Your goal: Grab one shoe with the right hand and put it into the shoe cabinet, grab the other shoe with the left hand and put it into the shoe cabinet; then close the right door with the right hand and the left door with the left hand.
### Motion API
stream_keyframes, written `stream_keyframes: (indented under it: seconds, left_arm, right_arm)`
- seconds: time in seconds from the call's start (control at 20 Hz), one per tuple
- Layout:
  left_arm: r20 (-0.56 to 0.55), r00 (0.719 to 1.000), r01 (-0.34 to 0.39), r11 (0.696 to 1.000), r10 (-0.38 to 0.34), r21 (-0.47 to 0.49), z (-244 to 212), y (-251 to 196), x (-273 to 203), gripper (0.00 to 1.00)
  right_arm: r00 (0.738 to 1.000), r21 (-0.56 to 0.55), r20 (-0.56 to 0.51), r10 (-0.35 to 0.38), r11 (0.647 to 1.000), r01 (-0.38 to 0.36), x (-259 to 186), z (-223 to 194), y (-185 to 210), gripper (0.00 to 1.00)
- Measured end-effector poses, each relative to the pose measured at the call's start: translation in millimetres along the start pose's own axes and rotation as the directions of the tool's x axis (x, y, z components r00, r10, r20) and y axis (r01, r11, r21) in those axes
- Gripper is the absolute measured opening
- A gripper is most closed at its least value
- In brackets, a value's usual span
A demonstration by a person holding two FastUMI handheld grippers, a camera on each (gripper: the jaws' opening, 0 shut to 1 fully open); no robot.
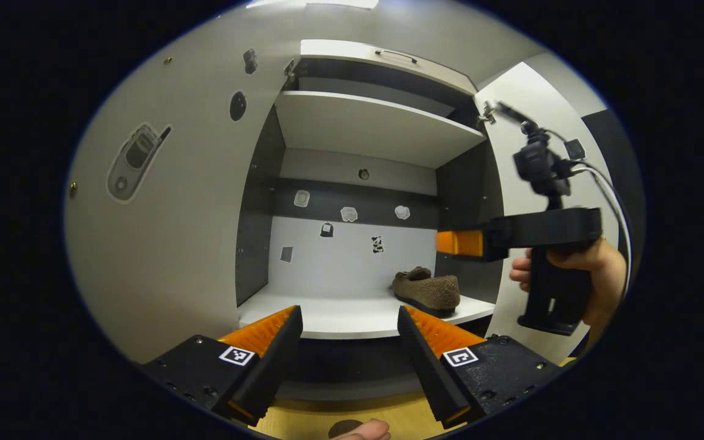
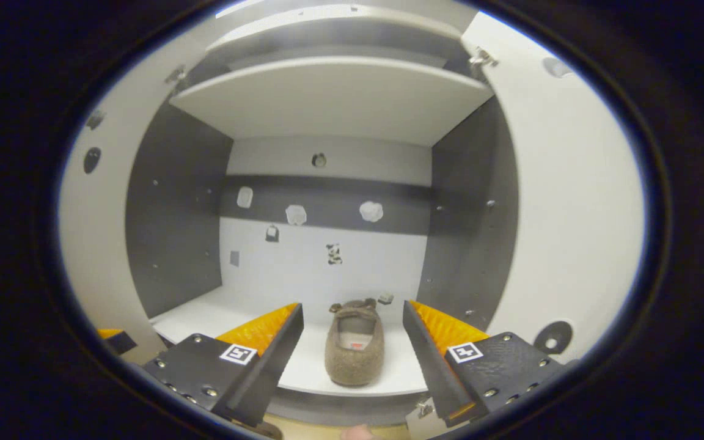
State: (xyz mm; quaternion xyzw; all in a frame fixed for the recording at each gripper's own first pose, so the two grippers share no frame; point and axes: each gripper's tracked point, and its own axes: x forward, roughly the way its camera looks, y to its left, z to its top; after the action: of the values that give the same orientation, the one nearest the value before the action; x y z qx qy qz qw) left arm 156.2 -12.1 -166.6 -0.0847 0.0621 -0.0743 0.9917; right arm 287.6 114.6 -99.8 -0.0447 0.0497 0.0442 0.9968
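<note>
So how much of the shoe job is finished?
One brown shoe already sits on the cabinet's lower shelf, toward its right side. Both tongs, left and right, are open and hold nothing. The right tongs face the shoe. The second shoe still has to go in. Then the right door and left door, both wide open, need closing.

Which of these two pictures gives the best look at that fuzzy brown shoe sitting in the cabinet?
The right gripper view: the shoe lies straight ahead on the lower shelf, seen from above, its opening showing, between the open fingers of the right gripper. The left gripper view shows the same shoe farther off, side-on, at the shelf's right end.
</note>
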Motion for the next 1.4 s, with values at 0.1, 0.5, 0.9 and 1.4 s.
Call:
stream_keyframes:
  seconds: [0.1, 0.5, 0.9, 1.4]
  left_arm:
    - [0.000, 1.000, -0.019, 1.000, 0.019, 0.001, -2.3, -3.8, -5.9, 0.96]
    - [-0.128, 0.990, -0.058, 0.998, 0.059, 0.009, -76.0, 0.1, -34.6, 0.96]
    - [-0.408, 0.908, -0.129, 0.990, 0.094, -0.059, -234.8, 26.9, -72.2, 0.96]
    - [-0.635, 0.771, -0.124, 0.989, 0.047, -0.078, -333.8, 30.1, -118.6, 0.92]
  right_arm:
    - [0.998, 0.025, 0.057, 0.030, 0.999, -0.031, -40.4, 5.3, 3.3, 0.98]
    - [0.988, 0.009, 0.149, 0.031, 0.999, -0.032, -131.1, -26.1, -2.8, 0.98]
    - [0.992, 0.026, 0.124, 0.030, 0.999, -0.033, -151.1, -65.9, -6.8, 0.98]
    - [0.985, 0.089, 0.169, -0.021, 0.996, 0.006, -155.7, -46.3, -35.0, 0.98]
